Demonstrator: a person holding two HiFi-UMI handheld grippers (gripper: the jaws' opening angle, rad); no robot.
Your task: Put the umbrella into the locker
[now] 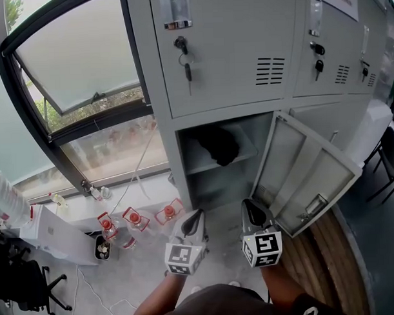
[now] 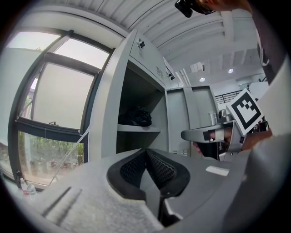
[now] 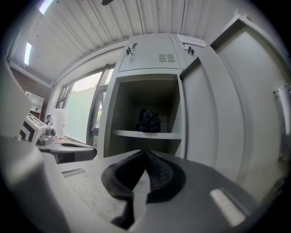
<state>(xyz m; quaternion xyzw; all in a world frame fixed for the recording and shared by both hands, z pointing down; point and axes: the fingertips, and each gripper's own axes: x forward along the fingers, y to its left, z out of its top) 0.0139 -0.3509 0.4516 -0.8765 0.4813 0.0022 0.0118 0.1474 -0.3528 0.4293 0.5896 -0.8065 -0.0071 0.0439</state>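
Head view, locker: the lower locker (image 1: 182, 162) stands open, its door (image 1: 307, 175) swung out to the right.
Head view, umbrella: a folded black umbrella (image 1: 219, 145) lies on the shelf (image 1: 207, 163) inside, towards the back.
Head view, grippers: the left gripper (image 1: 195, 217) and right gripper (image 1: 251, 207) hang side by side low before the opening, well short of the shelf.
Head view, surroundings: red-capped bottles (image 1: 135, 220) stand on the floor at left, under the window (image 1: 84, 67).
Left gripper view, claw: the jaws are pressed together at the tips with nothing between them.
Left gripper view, ahead: the umbrella sits on the shelf beyond; the right gripper shows at the right edge.
Right gripper view, claw: the jaws are together and empty.
Right gripper view, ahead: it faces squarely into the compartment, the umbrella resting alone on the shelf, the door edge just to the right.
Progress: the placing looks done, since the umbrella is inside and neither claw holds it.
Left to do: probably only closing the door, if that is wanted; it is wide open now.
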